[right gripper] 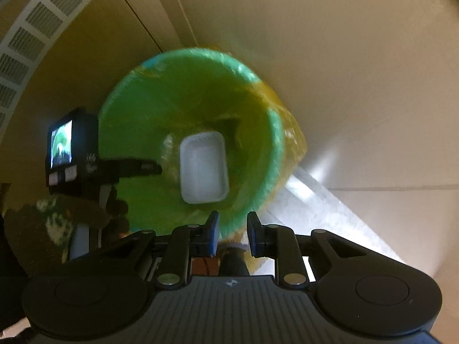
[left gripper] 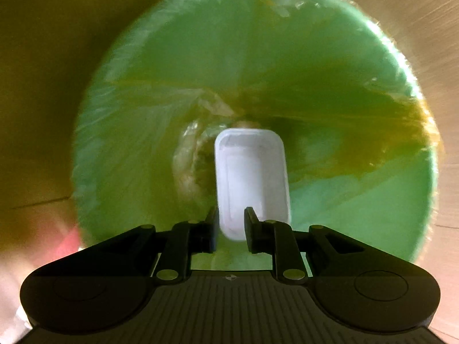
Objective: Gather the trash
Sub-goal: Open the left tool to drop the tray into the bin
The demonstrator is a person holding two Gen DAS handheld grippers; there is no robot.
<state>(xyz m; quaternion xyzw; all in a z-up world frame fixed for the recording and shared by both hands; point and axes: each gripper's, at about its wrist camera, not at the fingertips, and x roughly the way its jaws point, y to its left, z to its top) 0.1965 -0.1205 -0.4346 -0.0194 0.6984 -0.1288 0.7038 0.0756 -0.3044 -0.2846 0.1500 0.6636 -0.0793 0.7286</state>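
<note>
A round green bin [left gripper: 172,57] lined with a yellowish plastic bag fills the left wrist view. A white rectangular foam tray [left gripper: 249,172] is inside it, open side up. My left gripper [left gripper: 232,226] points down into the bin; its jaws stand apart, with the tray's near end showing between them and untouched by the pads. In the right wrist view the tray [right gripper: 203,169] lies free in the bin [right gripper: 137,109], apart from the left gripper [right gripper: 156,167]. My right gripper [right gripper: 233,229] hovers over the bin's near rim, open, with nothing between its blue pads.
The bin stands on a pale floor in a corner. A slatted vent grille [right gripper: 34,37] runs along the left, and a shiny metal strip [right gripper: 315,200] lies to the bin's right. A person's patterned sleeve [right gripper: 51,223] is behind the left gripper.
</note>
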